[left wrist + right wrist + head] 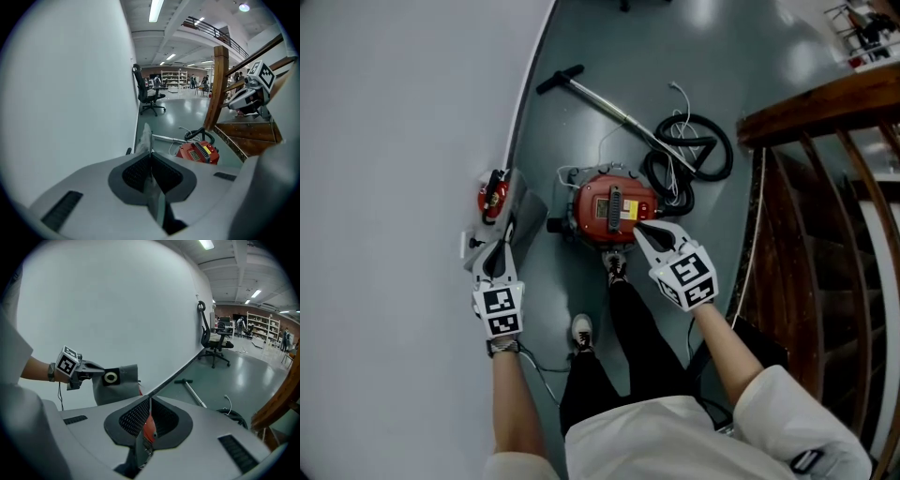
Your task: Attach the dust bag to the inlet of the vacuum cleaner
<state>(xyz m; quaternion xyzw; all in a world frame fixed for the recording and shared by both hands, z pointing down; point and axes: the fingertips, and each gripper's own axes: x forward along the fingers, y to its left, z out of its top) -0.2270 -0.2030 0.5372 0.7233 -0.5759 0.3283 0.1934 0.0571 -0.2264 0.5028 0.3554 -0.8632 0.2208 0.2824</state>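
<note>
Grey floor (581,141): one vacuum cleaner (614,208), one dust bag (117,386) (left fingers (133,173) clamp it, right fingers (164,418) together).

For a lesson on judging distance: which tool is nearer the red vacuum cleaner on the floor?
Right. The right tool hangs at the near right edge of the vacuum cleaner; the left tool, clamping the dust bag, is off to its left by the wall.

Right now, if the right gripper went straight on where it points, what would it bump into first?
Most likely the red vacuum cleaner: the right gripper, jaws shut, aims down at its top, though the depth is unclear.
</note>
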